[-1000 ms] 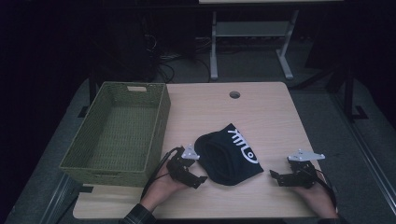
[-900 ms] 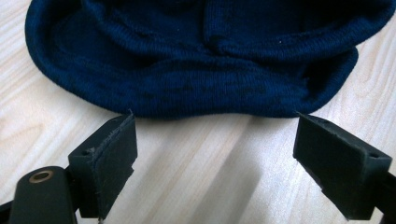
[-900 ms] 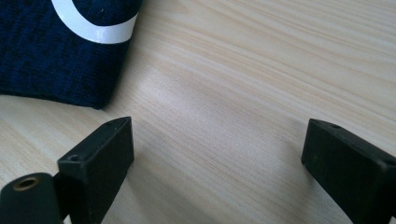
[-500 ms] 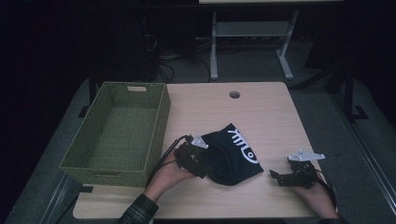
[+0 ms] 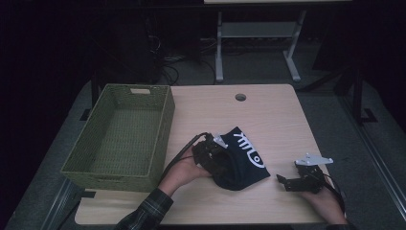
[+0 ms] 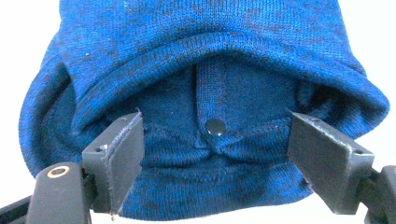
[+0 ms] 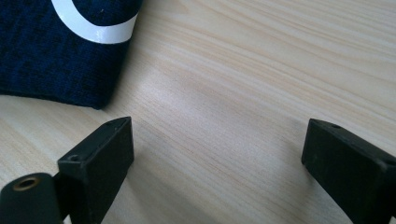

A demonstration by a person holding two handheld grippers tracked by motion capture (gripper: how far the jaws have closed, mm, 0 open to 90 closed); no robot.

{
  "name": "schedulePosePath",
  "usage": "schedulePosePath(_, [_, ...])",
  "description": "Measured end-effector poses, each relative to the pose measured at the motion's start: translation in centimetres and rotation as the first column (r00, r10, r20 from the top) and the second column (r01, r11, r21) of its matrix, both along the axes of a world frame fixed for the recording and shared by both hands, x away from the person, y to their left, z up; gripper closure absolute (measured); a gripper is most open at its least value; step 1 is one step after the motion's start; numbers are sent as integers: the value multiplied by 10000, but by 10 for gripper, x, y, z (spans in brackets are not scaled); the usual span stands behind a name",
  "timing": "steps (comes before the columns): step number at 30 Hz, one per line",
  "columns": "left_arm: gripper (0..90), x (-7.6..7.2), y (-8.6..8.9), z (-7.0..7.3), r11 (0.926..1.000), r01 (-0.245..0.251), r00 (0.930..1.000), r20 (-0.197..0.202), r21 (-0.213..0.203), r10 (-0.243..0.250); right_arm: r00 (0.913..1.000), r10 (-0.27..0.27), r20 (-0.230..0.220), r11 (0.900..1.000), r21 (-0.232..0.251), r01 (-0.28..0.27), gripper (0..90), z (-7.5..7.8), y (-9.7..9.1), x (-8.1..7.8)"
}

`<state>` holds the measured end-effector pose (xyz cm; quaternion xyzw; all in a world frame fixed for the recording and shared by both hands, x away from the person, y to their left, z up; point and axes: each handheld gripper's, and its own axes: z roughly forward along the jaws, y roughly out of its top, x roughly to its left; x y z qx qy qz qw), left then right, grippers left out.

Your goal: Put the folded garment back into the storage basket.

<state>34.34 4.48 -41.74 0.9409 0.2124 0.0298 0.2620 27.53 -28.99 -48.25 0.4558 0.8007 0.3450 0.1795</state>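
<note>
A dark blue knit garment (image 5: 242,158) with a white printed design lies folded on the wooden table (image 5: 268,110), a little right of the basket. My left gripper (image 5: 216,155) is at the garment's left edge, jaws open. In the left gripper view the blue knit (image 6: 219,60) with a small metal snap (image 6: 215,126) sits between the spread fingers (image 6: 119,154). My right gripper (image 5: 282,181) rests open near the table's front right, apart from the cloth. The right gripper view shows the garment's corner (image 7: 60,51) at upper left and bare wood between the fingers (image 7: 100,158).
A green woven basket (image 5: 165,127) stands empty on the table's left side. A round cable hole (image 5: 240,97) is at the table's far edge. Beyond the table are a white desk frame (image 5: 258,33) and cables on a dark floor.
My left gripper has moved right and forward from the table's front edge onto the garment's left edge. The right gripper has stayed put.
</note>
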Motion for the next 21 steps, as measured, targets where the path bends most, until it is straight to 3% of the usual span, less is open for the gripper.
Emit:
schedulePosePath(3, [183, 3, -4, -4, 9998, 94, 10000, 11, 153, -94, 10000, -7, -6, 10000, 8, 7, 88, 0, 0, 0])
schedulePosePath(13, [155, 10, -10, -24, 9950, 301, 9976, -657, 953, -239, 10000, 4, -1, 10000, -8, -4, 88, 0, 0, 0])
schedulePosePath(18, [152, 8, -11, -28, 9937, 229, 9977, -653, 1093, -158, 10000, 5, -2, 10000, -10, -5, 88, 0, 0, 0])
schedulePosePath(21, [170, 6, -14, -29, 9903, 306, 9989, -401, 1353, -254, 10000, -5, -8, 10000, -5, 5, 88, 0, 0, 0])
